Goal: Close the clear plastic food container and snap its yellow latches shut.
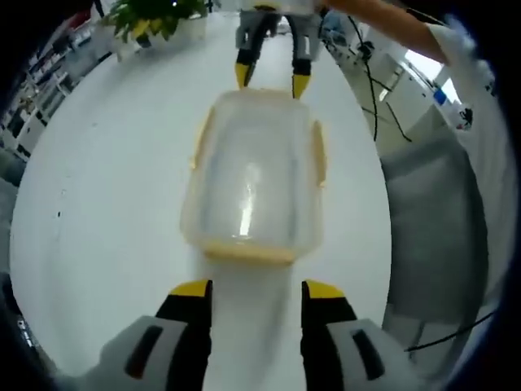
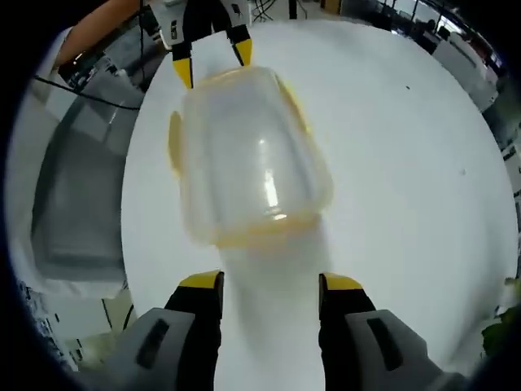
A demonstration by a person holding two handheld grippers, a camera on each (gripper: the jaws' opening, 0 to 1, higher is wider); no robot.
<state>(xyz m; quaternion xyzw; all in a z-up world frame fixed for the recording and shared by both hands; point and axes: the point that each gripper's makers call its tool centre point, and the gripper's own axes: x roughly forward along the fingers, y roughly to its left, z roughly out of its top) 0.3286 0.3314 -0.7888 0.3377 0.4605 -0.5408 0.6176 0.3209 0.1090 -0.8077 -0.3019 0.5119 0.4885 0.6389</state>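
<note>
The clear plastic food container (image 1: 252, 175) lies between the two sets of tongs, on the white round bench (image 1: 106, 187). The left tongs (image 1: 256, 292) stand wide and empty, just short of its near yellow latch (image 1: 248, 251); the right tongs (image 2: 269, 285) likewise, facing the opposite end. It looks light, thin-walled and slippery, likely to skid, so press on the latches themselves, steadying both ends.

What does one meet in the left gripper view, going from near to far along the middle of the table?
Left gripper, jaws apart → clear plastic food container with yellow latches → right gripper, jaws apart at the container's far end → potted plant at the table's far edge.
</note>
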